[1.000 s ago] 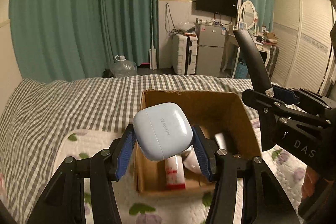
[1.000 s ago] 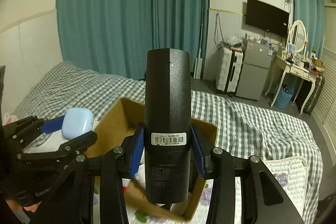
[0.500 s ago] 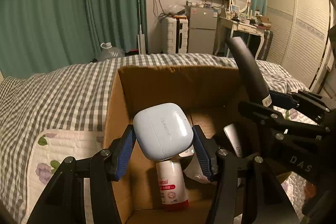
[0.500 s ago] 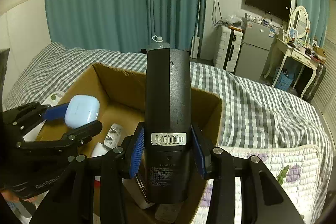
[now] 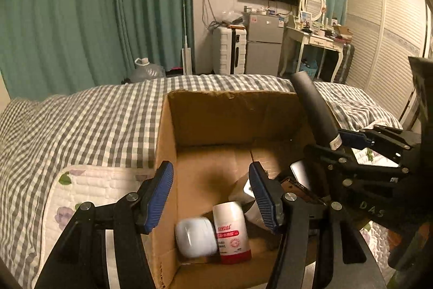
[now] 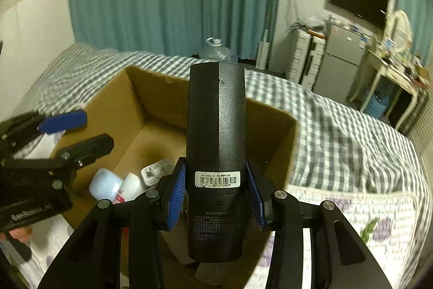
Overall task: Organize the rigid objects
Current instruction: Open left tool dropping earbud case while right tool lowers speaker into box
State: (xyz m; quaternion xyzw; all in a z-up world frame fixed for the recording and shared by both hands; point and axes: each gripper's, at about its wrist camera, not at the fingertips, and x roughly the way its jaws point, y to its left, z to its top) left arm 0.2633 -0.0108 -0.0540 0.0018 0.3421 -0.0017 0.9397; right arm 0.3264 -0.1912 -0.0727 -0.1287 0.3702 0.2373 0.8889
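Note:
A brown cardboard box point(image 5: 230, 113) point(image 6: 135, 99) stands open on the bed. The pale blue earbud case point(image 5: 195, 237) point(image 6: 104, 186) lies on the box floor beside a white and red bottle point(image 5: 231, 232) point(image 6: 129, 190). My left gripper point(image 5: 211, 197) point(image 6: 77, 132) hangs over the box, its jaws opening with nothing between them. My right gripper point(image 6: 215, 194) is shut on a black remote control point(image 6: 216, 153) point(image 5: 315, 110), upright over the box's right side.
A white charger plug point(image 6: 157, 170) and some flat devices point(image 5: 300, 176) lie in the box. A checked blanket point(image 5: 81, 126) and a floral quilt point(image 6: 351, 213) cover the bed. Beyond it stand a suitcase point(image 5: 228, 50), a fridge point(image 5: 263, 45) and a dressing table point(image 5: 314, 42).
The left gripper's jaws spread and the earbud case dropped from them to the box floor. Both grippers sank toward the box. The right gripper kept its hold on the remote.

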